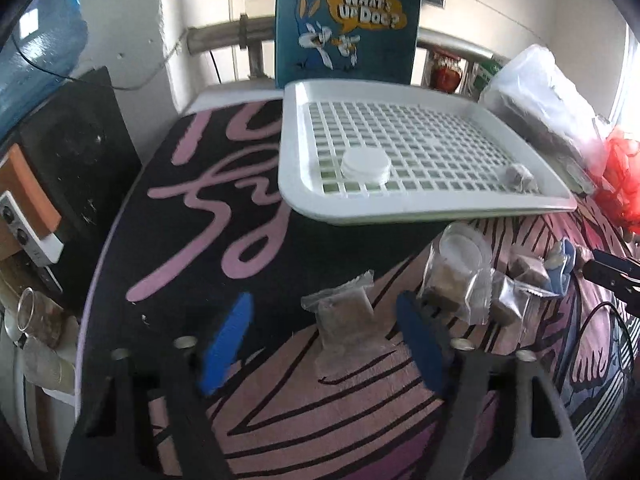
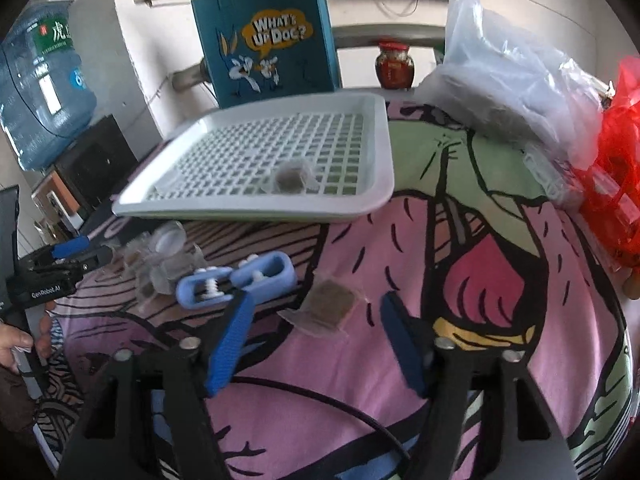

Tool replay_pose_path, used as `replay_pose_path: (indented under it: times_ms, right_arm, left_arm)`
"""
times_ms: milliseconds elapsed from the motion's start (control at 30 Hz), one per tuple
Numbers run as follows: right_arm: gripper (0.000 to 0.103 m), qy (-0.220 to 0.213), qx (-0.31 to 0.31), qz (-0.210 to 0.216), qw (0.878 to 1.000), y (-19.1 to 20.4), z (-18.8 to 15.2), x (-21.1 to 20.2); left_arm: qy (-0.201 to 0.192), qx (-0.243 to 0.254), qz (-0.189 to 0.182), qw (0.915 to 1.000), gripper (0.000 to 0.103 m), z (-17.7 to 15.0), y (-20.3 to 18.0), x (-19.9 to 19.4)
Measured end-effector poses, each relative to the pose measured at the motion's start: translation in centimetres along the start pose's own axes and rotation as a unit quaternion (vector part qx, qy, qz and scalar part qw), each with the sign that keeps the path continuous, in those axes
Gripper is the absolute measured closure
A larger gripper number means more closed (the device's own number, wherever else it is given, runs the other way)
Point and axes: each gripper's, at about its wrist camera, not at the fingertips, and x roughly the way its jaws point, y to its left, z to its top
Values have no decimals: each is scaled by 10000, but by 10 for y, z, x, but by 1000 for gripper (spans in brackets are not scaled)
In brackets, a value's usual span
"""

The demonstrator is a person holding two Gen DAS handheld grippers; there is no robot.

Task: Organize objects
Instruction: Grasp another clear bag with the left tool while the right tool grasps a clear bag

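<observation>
- Two blue-padded fingers of the left gripper (image 1: pixel 324 344) stood wide apart in the left wrist view, holding nothing; a clear sachet (image 1: pixel 344 316) of brown stuff lay flat on the cloth (image 1: pixel 224 216) between them, touching neither pad.
- Beyond the right finger sat a heap of sachets (image 1: pixel 464 280) with a clear lidded cup (image 1: pixel 460 250) on top, and a blue roller (image 1: pixel 562 270) just past that.
- A white tray (image 1: pixel 400 210) lay farther back, its near edge over the cloth; on its grid were a white lid (image 1: pixel 366 164) toward the left and one small sachet (image 1: pixel 518 176) near the right corner.
- Behind the tray stood a blue bag (image 1: pixel 348 20) with a cartoon rabbit; a clear plastic bag (image 1: pixel 548 92) and a red one (image 1: pixel 620 184) lay at the right.
- From the right wrist view, the right gripper (image 2: pixel 316 340) was likewise spread open and empty, with another flat sachet (image 2: pixel 330 306) on the cloth (image 2: pixel 480 280) between its fingers, nearer the left one.
- The roller (image 2: pixel 240 280) lay just ahead of the left finger, seemingly touching its tip; the heap (image 2: pixel 160 264) was to its left.
- The tray (image 2: pixel 376 200) sat behind, one sachet (image 2: pixel 292 178) on its grid.
- The blue bag (image 2: pixel 268 40), a red-capped jar (image 2: pixel 394 66) and a water jug (image 2: pixel 44 80) stood at the back.
</observation>
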Motion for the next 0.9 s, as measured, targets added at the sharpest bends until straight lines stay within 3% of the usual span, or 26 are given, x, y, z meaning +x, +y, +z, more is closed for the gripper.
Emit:
replay_pose_path:
  times_ms: [67, 100, 167, 267, 500, 700, 900]
  right_arm:
    - [53, 57, 35, -82, 9999, -2, 0, 5]
    - [56, 69, 83, -107, 9999, -4, -1, 8]
    - [71, 60, 112, -106, 9999, -6, 0, 8]
    - [74, 5, 148, -2, 9999, -7, 1, 5]
    - [75, -636, -214, 137, 9976, 12, 0, -26]
    - [75, -1394, -686, 347, 9872, 46, 6, -55]
    - [75, -1602, -988, 549, 9806, 68, 3, -53]
  left_arm:
    - [7, 16, 46, 10000, 51, 0, -2, 1]
    - [4, 31, 47, 10000, 65, 0, -2, 0]
    - [-17, 29, 33, 10000, 64, -2, -2, -1]
    - [-130, -118, -136, 9998, 74, -3, 3, -7]
    - [-640, -245, -256, 9973, 74, -3, 2, -37]
    - [-1164, -1, -589, 9915, 74, -1, -28, -60]
    - [-1292, 228, -683, 9890, 74, -7, -48, -56]
